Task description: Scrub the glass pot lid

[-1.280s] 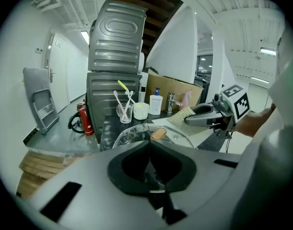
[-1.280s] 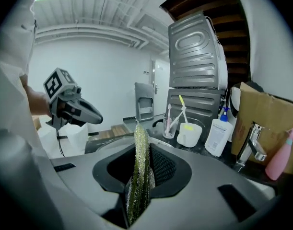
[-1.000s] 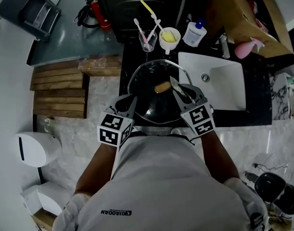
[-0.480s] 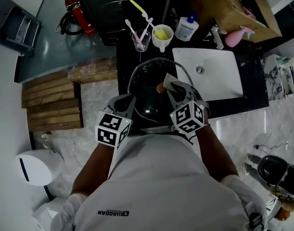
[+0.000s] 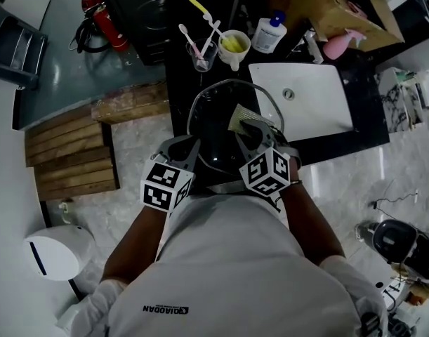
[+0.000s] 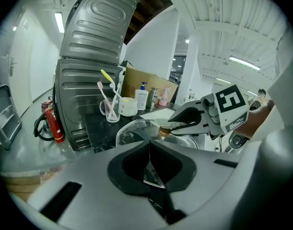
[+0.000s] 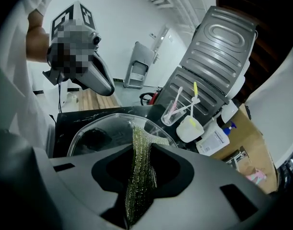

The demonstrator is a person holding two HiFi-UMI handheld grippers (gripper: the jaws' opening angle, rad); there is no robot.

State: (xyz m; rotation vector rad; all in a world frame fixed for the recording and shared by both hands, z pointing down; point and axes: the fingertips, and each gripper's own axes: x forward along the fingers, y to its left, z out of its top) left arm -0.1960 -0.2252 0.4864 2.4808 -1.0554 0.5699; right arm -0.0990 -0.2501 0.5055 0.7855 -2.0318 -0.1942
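Clamping the near rim of the glass pot lid [image 5: 213, 128], the left gripper [image 5: 188, 146] steadies it; the right gripper [image 5: 249, 130] has its jaws shut on a scouring cloth [image 7: 139, 169] over the lid.

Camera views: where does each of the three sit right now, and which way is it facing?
Head view: on the person's head, looking steeply down on the glass lid; the torso, both arms, the left gripper and the right gripper show.
Left gripper view: on the left gripper, looking along its jaws, shut on the lid's rim, toward the toothbrush cup.
Right gripper view: on the right gripper, looking along jaws shut on the scrub pad, across the lid.
Shared: both gripper views show the lid, the toothbrush cup and the opposite gripper.
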